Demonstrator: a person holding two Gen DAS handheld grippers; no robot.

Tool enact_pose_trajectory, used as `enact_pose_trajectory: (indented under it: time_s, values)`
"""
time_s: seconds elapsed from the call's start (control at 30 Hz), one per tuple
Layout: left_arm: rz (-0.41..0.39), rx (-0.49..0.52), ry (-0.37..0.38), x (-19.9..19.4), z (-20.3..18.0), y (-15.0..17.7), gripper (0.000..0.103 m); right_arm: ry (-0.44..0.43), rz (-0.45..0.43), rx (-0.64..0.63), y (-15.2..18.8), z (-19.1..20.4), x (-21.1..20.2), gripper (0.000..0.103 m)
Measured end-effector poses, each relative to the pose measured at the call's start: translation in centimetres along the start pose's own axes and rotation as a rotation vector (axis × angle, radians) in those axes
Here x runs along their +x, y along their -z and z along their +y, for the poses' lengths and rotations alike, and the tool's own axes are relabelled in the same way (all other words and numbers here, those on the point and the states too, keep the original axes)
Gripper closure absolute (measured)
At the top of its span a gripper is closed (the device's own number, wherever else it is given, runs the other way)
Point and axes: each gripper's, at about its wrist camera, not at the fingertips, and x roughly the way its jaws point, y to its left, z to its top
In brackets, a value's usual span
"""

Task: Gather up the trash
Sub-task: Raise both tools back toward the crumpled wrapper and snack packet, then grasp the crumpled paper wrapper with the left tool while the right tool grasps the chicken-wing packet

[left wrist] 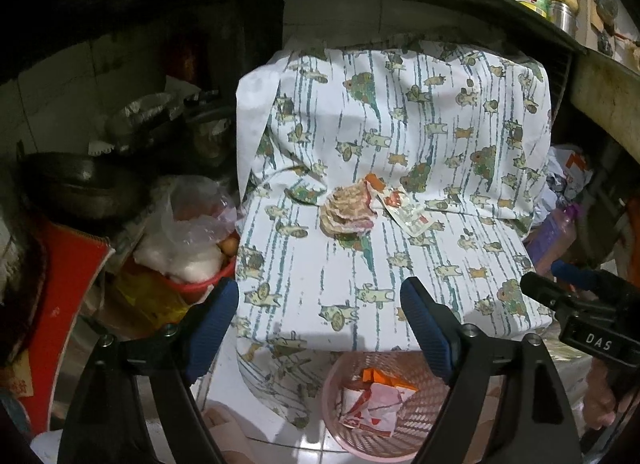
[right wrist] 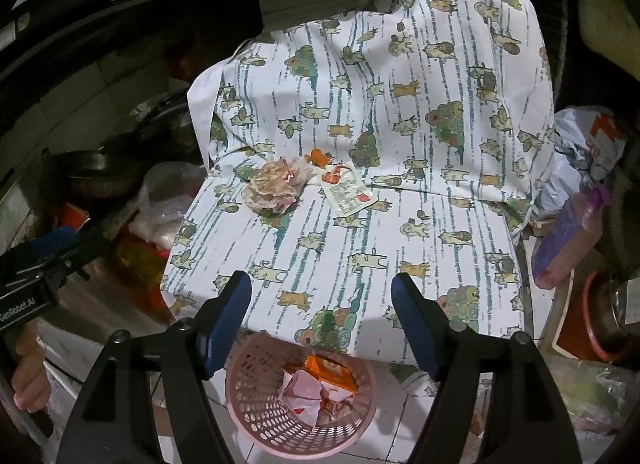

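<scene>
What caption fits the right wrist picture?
Crumpled paper wrapper and sauce packet on patterned cloth above pink plastic basket.

Matt printed cloth cover (right wrist: 360,223) over the seat, softly creased. Crumpled thin paper wad (right wrist: 276,183), dull and rough. Glossy plastic sauce sachet (right wrist: 348,193), smooth and flat. Perforated pink plastic basket (right wrist: 256,404), slight sheen, holding creased paper wrappers (right wrist: 308,392). Ribbed blue rubbery pads (left wrist: 212,324) on matt black plastic fingers. Dull dark metal pan (left wrist: 80,183). Filmy translucent plastic bag (left wrist: 188,223). Smooth glossy floor tiles (right wrist: 400,440).
</scene>
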Motion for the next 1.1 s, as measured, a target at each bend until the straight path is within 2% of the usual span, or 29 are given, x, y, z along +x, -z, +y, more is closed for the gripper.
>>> enact_pose_trajectory:
  time_s: [0.17, 0.37, 0.53, 0.63, 0.73, 0.87, 0.93, 1.03, 1.1]
  values:
    - [-0.029, 0.049, -0.019, -0.4, -0.8, -1.6, 0.018, 0.04, -0.035, -0.058, -1.6, 0.2, -0.8, 0.032]
    - [-0.033, 0.026, 0.008, 0.1, -0.6, -5.8, 0.018, 0.103, -0.092, -0.086, -6.9, -0.4, -1.6, 0.032]
    - [-0.113, 0.068, -0.064, 1.6, -0.8, -9.7, 0.016, 0.125, -0.147, -0.133, -11.1, -0.8, -1.0, 0.027]
    - [-0.129, 0.068, -0.099, 3.7, -0.6, -11.3, 0.015, 0.137, -0.154, -0.13, -12.8, -1.1, 0.4, 0.024]
    - [-0.087, 0.072, -0.116, 6.8, -0.6, -12.3, 0.014, 0.163, -0.149, -0.13, -14.0, -1.5, 2.7, 0.015]
    - [-0.02, 0.078, -0.105, 10.8, -0.7, -12.9, 0.014, 0.221, -0.146, -0.144, -14.4, -1.9, 6.3, 0.012]
    - [0.016, 0.092, -0.099, 13.1, -0.8, -13.2, 0.014, 0.217, -0.112, -0.143, -14.5, -2.3, 8.6, 0.012]
    - [0.047, 0.083, -0.029, 15.3, -0.6, -13.6, 0.014, 0.203, -0.052, -0.152, -14.6, -2.6, 11.9, 0.012]
    - [0.073, 0.065, -0.014, 16.7, -0.3, -13.9, 0.014, 0.194, 0.004, -0.151, -14.6, -3.0, 14.4, 0.012]
